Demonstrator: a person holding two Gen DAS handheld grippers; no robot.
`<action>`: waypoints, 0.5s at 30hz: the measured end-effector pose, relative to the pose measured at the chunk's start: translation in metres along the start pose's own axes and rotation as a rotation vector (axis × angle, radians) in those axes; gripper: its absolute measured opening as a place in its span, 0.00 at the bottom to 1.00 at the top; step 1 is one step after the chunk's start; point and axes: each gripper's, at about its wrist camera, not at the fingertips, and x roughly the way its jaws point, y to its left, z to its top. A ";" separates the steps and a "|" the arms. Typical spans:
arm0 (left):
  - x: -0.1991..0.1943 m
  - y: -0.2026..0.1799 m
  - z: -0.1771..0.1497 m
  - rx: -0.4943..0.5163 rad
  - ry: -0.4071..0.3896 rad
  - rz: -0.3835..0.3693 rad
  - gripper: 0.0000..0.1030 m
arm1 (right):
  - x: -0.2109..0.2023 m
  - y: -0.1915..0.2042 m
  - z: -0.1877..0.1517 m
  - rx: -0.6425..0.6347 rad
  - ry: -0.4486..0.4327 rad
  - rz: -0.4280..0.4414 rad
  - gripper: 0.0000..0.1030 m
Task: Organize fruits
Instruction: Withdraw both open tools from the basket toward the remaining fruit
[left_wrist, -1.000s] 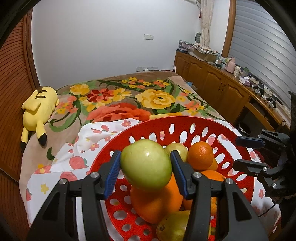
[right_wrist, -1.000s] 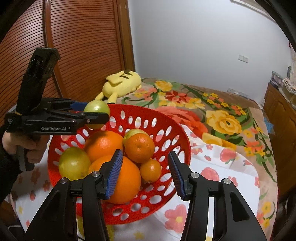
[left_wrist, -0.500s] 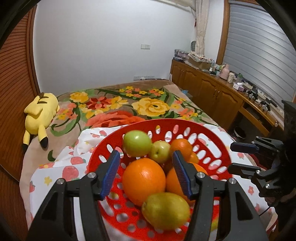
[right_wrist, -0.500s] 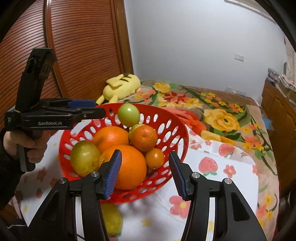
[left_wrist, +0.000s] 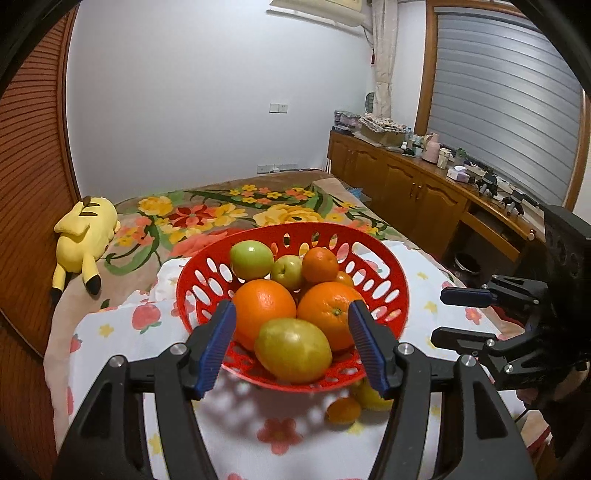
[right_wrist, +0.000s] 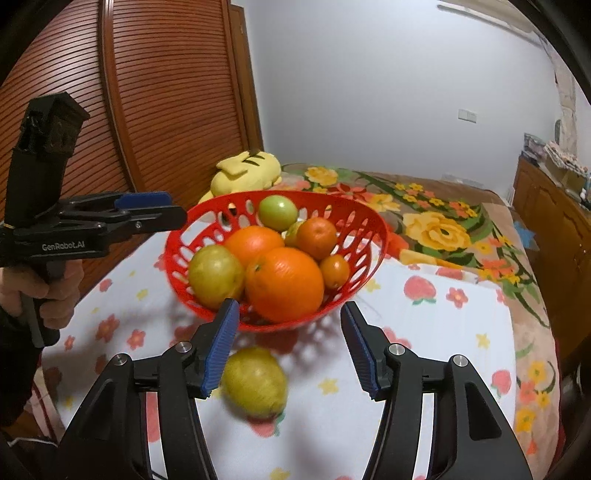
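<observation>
I log a bed with floral cover, white flowered cloth on it — red basket of fruits atop, one yellow fruit loose beside. Left gripper and right gripper: jaws opening, nothing between. Louvred wardrobe, plush toy, sideboard.

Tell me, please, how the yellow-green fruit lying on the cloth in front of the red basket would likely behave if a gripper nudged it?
The yellow-green fruit looks round and smooth, so it would probably roll on the flowered cloth. Its glossy skin may slip between pads, and it seems firm, not fragile.
</observation>
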 end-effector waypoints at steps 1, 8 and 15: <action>-0.003 0.000 -0.001 0.000 -0.004 0.000 0.61 | -0.002 0.003 -0.002 -0.003 -0.001 -0.002 0.57; -0.020 -0.004 -0.013 0.002 -0.013 0.013 0.62 | -0.012 0.018 -0.012 -0.013 -0.002 -0.002 0.58; -0.026 -0.010 -0.034 -0.002 0.002 0.020 0.63 | -0.014 0.029 -0.023 -0.022 0.014 0.004 0.59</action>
